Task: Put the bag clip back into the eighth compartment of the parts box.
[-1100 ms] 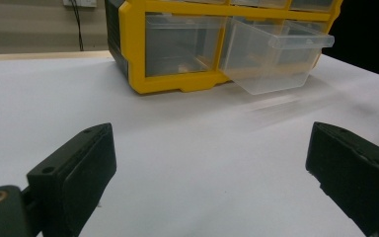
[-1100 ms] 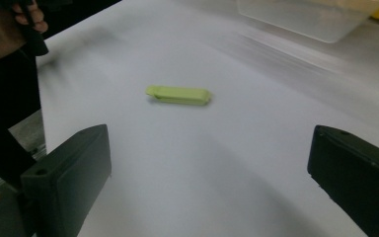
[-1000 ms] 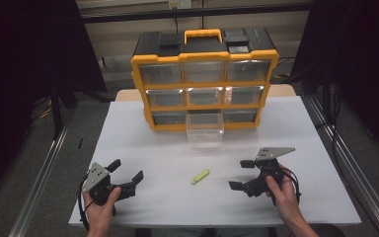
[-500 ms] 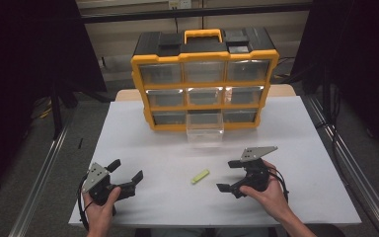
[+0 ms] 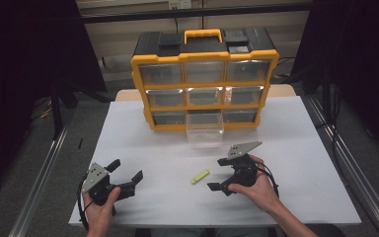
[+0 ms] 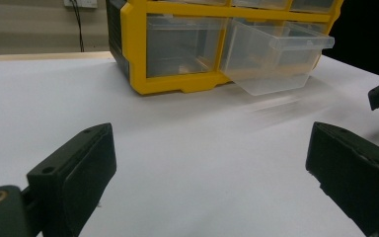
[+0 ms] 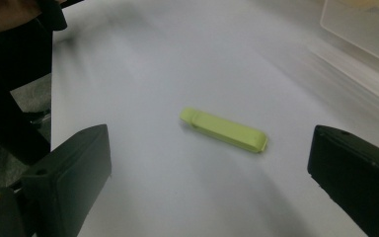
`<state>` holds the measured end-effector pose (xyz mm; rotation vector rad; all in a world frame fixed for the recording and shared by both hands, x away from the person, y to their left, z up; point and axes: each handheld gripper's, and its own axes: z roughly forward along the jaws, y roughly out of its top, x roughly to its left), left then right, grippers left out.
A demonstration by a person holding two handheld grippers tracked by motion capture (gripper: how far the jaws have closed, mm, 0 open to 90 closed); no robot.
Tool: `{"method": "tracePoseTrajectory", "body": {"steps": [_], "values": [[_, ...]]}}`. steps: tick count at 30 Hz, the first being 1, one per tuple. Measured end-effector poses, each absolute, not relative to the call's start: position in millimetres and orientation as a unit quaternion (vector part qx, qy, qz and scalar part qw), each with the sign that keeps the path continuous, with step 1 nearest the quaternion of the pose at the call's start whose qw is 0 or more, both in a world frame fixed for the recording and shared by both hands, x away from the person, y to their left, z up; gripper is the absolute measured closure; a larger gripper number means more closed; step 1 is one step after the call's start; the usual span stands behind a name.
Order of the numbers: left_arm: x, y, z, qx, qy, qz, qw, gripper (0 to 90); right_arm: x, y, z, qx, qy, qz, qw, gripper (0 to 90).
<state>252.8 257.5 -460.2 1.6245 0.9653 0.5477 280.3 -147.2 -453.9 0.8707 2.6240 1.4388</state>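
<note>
Right gripper (image 5: 223, 174) sits lower right of centre in the high view, jaws spread wide with nothing between them, pointed toward the green clip (image 5: 200, 176) just to its left. In the right gripper view the clip (image 7: 224, 130) lies flat on the white table (image 7: 143, 64), centred ahead of the gaping jaws, untouched. Left gripper (image 5: 126, 172), lower left, is likewise wide apart and holds nothing. Top centre stands the yellow organizer (image 5: 205, 79), its bottom-middle clear drawer (image 5: 205, 130) pulled out.
</note>
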Motion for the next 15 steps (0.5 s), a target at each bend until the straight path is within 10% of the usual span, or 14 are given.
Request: {"method": "tracePoseTrajectory", "body": {"steps": [15], "values": [[253.2,258.2,-460.0,0.686,0.41,0.233,0.555,5.2,302.2,-128.4,-447.4,0.254,0.864,0.435,0.004,6.4]]}}
